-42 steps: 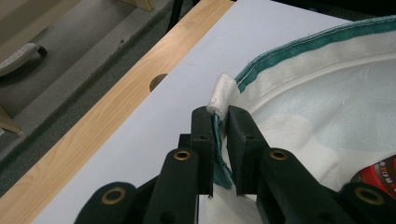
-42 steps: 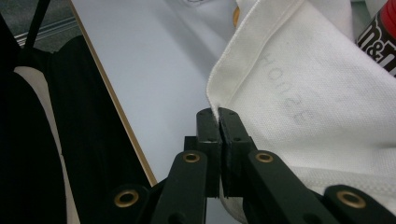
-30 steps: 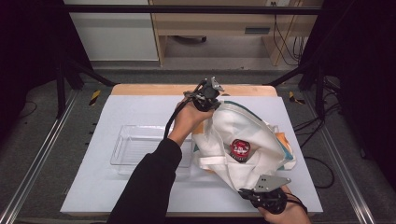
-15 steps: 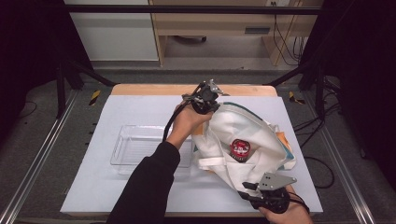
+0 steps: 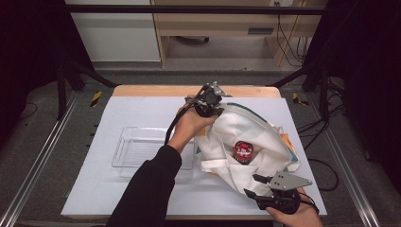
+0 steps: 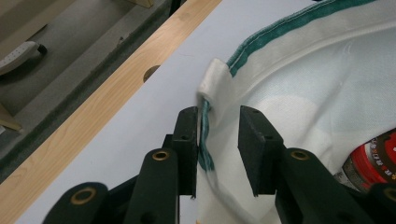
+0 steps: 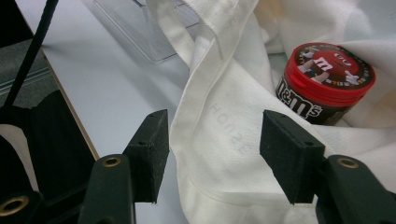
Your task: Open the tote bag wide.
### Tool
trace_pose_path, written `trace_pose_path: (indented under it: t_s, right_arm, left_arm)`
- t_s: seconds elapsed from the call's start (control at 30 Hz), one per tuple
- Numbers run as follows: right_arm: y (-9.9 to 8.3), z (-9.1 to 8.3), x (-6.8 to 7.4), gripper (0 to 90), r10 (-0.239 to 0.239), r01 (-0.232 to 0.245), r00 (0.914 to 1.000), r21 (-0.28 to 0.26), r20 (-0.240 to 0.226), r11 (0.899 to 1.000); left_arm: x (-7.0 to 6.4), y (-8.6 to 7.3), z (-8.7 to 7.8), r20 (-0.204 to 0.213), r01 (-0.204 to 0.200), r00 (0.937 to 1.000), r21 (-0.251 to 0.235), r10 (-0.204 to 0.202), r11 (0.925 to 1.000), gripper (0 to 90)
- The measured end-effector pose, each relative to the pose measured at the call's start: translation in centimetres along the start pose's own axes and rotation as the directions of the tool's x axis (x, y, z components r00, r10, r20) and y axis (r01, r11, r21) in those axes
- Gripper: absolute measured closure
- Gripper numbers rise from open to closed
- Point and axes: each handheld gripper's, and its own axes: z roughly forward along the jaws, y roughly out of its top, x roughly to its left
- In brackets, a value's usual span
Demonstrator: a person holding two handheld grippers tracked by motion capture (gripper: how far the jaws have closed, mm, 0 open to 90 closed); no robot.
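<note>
Holding the tote bag (image 5: 255, 137) open was the step, I judged. Your left gripper (image 6: 218, 125) had its jaws parted around the green-trimmed rim (image 6: 203, 140), one pad touching it, not clamped. Your right gripper (image 7: 212, 140) stood wide open at the near rim fold (image 7: 219, 121), gripping nothing. The candy tin (image 5: 243, 151) sat inside the bag, right of the clear tray (image 5: 142, 150) on the table (image 5: 118, 198). You needed both jaws closed squarely on cloth before lifting, clear of the tin.

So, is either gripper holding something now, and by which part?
Neither grips: the left gripper straddles the bag's green-trimmed rim, jaws open; the right gripper is open.
</note>
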Motion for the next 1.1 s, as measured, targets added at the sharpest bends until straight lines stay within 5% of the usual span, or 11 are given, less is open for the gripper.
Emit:
trace_pose_path:
  t_s: [0.27, 0.57, 1.1]
  right_arm:
    - [0.9, -1.0, -0.2, 36.1, -0.007, 0.008, 0.9994, -0.022, 0.033, 1.000]
    - [3.6, -2.9, -1.5, 35.7, -0.039, 0.043, 0.9933, -0.035, 0.109, 0.998]
    - [8.5, -6.2, -6.8, 46.1, -0.038, 0.042, 0.9561, -0.006, 0.291, 0.999]
  left_arm:
    - [-0.7, 0.2, -0.7, -0.006, -0.012, 0.9999, -0.010, 0.012, 0.9999, 58.7]
    - [-1.5, -0.3, -3.9, -0.017, -0.015, 0.9998, -0.062, 0.014, 0.9980, 49.8]
    - [-2.9, -3.4, -5.9, -0.032, 0.035, 0.9988, -0.086, -0.038, 0.9957, 36.3]
